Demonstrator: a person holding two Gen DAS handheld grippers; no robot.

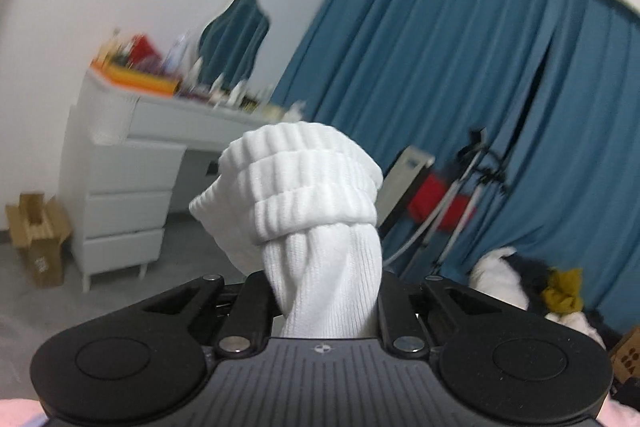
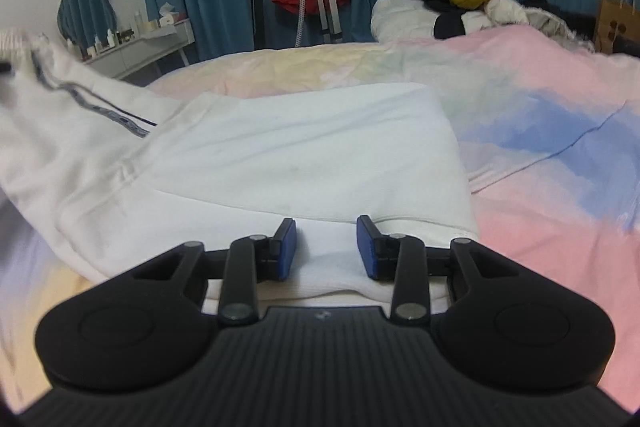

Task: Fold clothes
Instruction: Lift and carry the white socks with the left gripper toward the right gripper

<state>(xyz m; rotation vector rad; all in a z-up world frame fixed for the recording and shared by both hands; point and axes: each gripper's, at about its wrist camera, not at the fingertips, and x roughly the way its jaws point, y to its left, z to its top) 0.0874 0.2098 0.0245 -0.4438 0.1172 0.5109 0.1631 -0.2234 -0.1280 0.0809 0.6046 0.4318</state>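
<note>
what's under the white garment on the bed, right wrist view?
Under the white garment: the pastel bedsheet, showing all around its edges. Whatever lies beneath its folded middle is covered. The right gripper stands open over the near hem; the left gripper is shut on a ribbed cuff.

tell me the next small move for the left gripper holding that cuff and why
Probably carry the ribbed cuff across and lay it on the folded white garment. The left gripper is shut on it, lifted off the bed, so the sleeve trails unfolded, while the right gripper stands open at the garment's near edge.
</note>
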